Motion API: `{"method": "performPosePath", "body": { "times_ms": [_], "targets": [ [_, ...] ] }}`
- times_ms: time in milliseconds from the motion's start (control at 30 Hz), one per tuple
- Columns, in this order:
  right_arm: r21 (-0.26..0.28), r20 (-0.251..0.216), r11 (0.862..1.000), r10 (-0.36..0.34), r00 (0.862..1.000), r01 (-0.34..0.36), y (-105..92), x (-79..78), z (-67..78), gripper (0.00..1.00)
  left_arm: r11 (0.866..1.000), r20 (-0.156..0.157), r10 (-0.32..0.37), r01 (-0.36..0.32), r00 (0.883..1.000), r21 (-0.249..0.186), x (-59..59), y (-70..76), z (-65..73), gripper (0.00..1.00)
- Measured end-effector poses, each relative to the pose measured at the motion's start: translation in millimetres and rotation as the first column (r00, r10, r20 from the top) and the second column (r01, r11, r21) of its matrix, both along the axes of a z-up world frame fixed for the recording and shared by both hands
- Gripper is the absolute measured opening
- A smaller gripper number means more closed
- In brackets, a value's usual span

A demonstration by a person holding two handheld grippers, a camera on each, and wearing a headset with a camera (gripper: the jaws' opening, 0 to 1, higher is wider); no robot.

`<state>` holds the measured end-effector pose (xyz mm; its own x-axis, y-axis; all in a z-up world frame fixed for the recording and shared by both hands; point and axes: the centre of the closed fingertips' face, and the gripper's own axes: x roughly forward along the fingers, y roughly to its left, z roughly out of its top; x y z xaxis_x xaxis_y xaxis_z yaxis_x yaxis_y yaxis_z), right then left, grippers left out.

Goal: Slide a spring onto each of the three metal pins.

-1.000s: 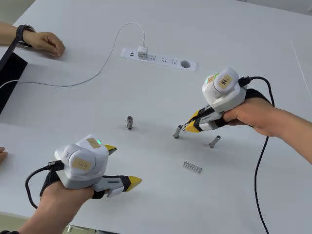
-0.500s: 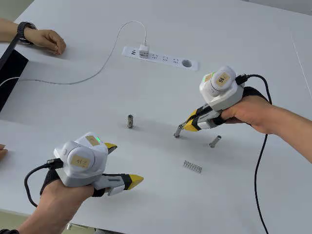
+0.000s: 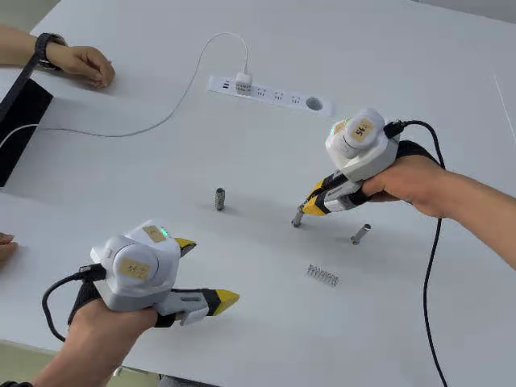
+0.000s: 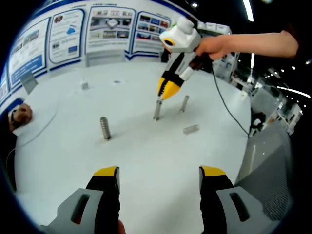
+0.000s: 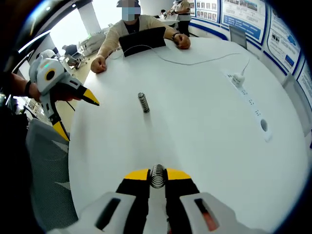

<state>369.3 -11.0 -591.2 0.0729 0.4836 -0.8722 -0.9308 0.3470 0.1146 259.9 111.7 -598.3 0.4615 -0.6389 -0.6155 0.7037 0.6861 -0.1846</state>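
You're on pin two of three. Your right tongs [image 3: 310, 207] are pinched on a small coiled steel spring [image 5: 157, 175], seen end-on between the yellow tips. They sit right over the head of the middle short grey metal pin [image 3: 297, 217]; can't tell whether the coil has caught the pin tip yet. Next move, as I read it: line the spring's bore up with the pin axis, push down along it, and release only once the coil is well over the shaft. A skewed push could tip the pin, which looks to stand free on the white worktop [image 3: 121, 185]. Your left tongs [image 3: 203, 272] are wide apart, holding nothing, hovering at the near-left, well apart from the work. The far-left metal pin with a spring already on it [image 3: 219, 198] looks done. The bare third metal pin [image 3: 359, 234] is just right of your right tongs, and the last loose spring [image 3: 322, 275] lies flat on the worktop near it, on your side; that pair is what's left. Around: white power strip [image 3: 262, 93] with a plugged-in white cable [image 3: 173, 105] at the far side, another person's hand [image 3: 81, 63] with a wristwatch at the far-left corner, and a black laptop [image 5: 144, 41] by that person. None of it sits between you and the pins. The only close neighbour is the bare pin beside your right hand, so mind it when you pull away.
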Motion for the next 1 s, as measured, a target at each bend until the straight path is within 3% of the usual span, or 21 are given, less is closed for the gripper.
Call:
{"method": "performPosePath", "body": {
  "times_ms": [600, 1000],
  "targets": [
    [-0.014, 0.007, 0.999, 0.032, 0.999, -0.032, 8.7, -1.8, -5.9, 0.13, 1.0, -0.008, -0.005, 0.004, 1.0, -0.011, -5.1, -5.1, -0.2, 0.67],
    [-0.033, 0.004, 0.998, 0.052, 0.999, -0.051, 11.9, -2.0, -15.2, 0.13, 1.0, -0.012, 0.004, -0.004, 1.0, -0.008, -4.4, 1.1, 0.0, 0.67]
  ]
}}
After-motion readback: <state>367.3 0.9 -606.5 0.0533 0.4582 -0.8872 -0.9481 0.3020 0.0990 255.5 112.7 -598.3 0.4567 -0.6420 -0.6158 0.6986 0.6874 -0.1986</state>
